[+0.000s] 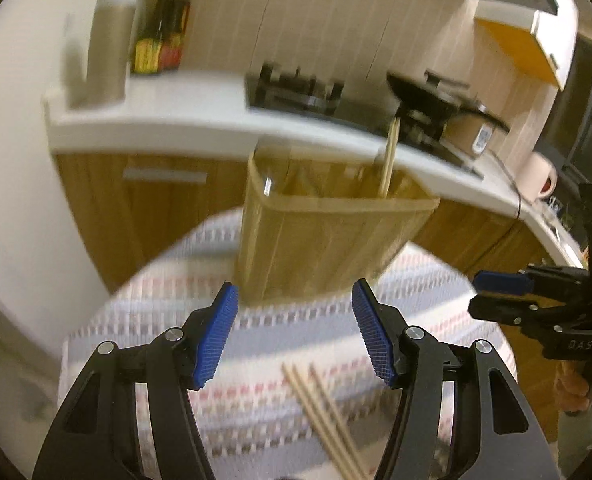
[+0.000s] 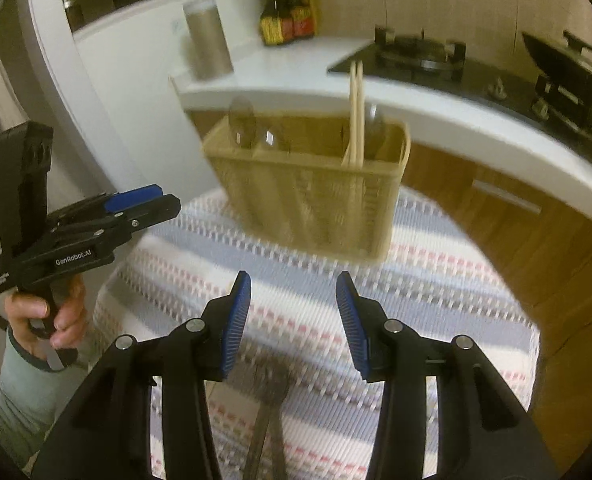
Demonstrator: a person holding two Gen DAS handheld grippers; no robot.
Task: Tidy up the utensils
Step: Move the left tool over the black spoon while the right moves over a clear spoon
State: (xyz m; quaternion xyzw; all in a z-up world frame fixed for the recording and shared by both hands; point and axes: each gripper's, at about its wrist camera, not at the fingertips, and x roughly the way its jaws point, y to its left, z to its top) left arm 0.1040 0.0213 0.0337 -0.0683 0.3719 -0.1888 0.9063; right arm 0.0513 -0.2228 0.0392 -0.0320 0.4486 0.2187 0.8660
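Note:
A tan plastic utensil basket stands at the far side of a small round table with a striped cloth. It holds upright chopsticks at its right end and spoons. My left gripper is open and empty above the cloth, just short of the basket. Loose chopsticks lie on the cloth below it. My right gripper is open and empty. A dark metal fork lies on the cloth under it.
A white counter runs behind the table with a gas stove, a black pan, sauce bottles, a canister and a pink mug. Wooden cabinet fronts stand below.

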